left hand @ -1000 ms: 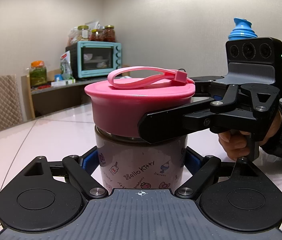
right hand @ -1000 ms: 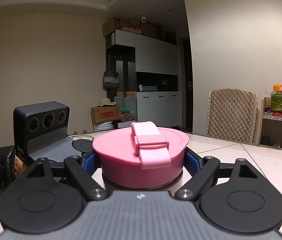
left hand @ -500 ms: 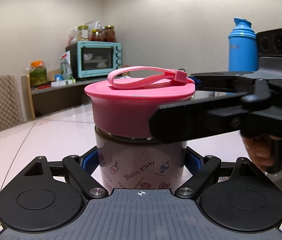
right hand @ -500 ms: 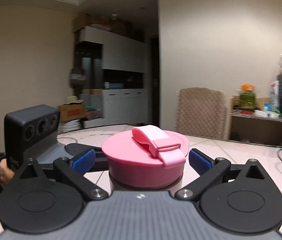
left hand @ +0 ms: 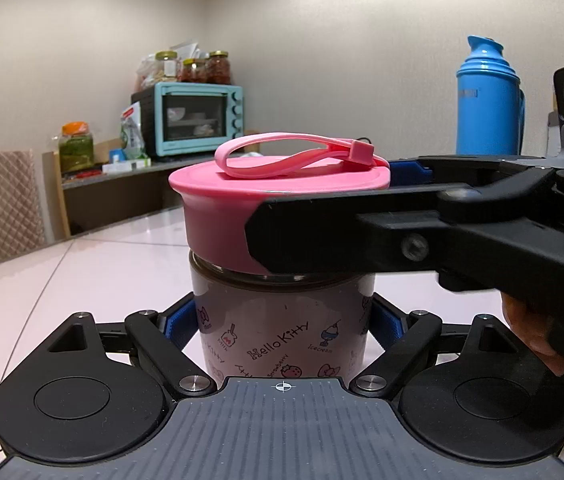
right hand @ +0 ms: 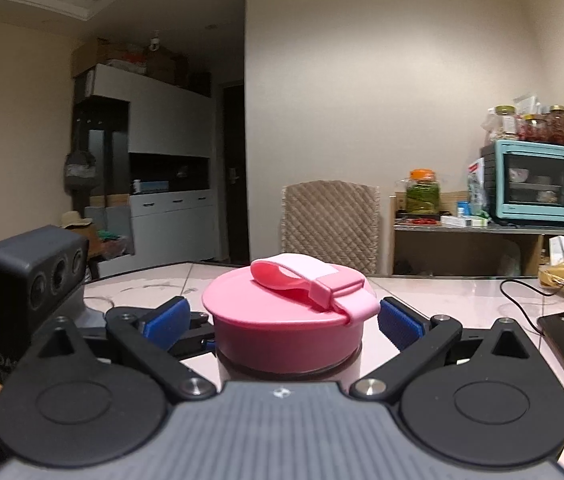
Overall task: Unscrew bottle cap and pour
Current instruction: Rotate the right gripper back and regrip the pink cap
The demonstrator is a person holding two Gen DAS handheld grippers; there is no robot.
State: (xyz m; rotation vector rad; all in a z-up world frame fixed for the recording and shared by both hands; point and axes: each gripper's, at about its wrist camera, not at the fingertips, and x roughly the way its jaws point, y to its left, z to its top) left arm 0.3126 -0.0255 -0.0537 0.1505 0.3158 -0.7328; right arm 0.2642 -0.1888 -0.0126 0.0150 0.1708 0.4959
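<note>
Here, left tongs point(left hand: 282, 322) clamped on bottle point(left hand: 282, 320); right tongs point(right hand: 282, 320) wide around cap point(right hand: 286, 320).

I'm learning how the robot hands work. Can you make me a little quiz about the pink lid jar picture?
1. True or false: the left claw squeezes the jar body.
2. Is the right claw A) pinching the pink lid, or B) open beside it?
3. What colour is the flask behind?

Key: 1 true; 2 B; 3 blue.
</note>
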